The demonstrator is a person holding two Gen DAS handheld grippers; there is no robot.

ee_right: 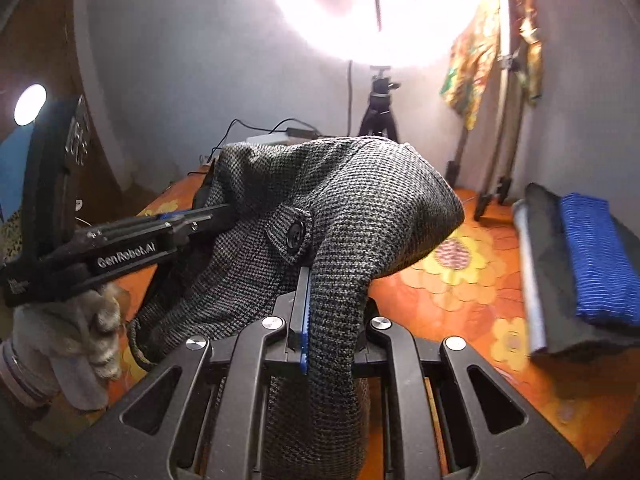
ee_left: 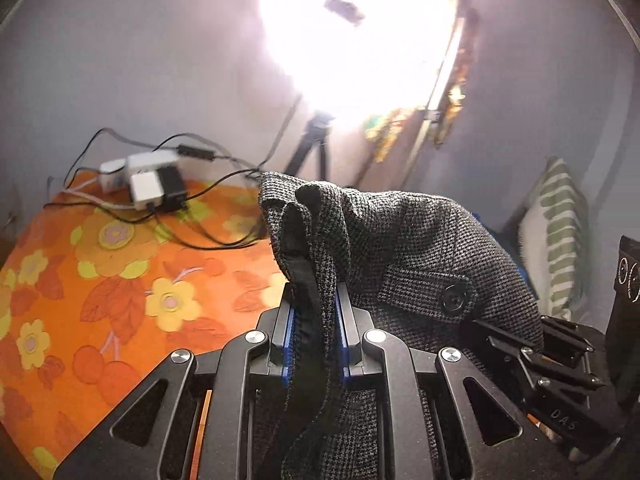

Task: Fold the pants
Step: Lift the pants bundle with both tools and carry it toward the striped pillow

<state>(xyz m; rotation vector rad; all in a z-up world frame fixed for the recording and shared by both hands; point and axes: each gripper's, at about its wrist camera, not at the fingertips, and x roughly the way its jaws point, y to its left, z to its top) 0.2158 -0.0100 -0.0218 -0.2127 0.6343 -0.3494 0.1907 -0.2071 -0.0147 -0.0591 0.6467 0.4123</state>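
One pair of pants (ee_right: 352,200), two tongs (ee_left: 314,320) (ee_right: 332,304), one tripod (ee_right: 379,114).

Coarse grey-and-black woven pants (ee_right: 360,200), rough in texture and fastened with a glossy black button (ee_right: 295,236), drape over matt black grippers studded with shiny metal rivets (ee_left: 376,336), their jaws lined with ridged blue pads (ee_right: 306,312). Beneath lies a smooth printed cloth (ee_left: 100,280) in orange with yellow flowers. A ribbed blue knit (ee_right: 596,256) rests on matt dark fabric, while a fuzzy grey glove (ee_right: 80,344) covers one hand.
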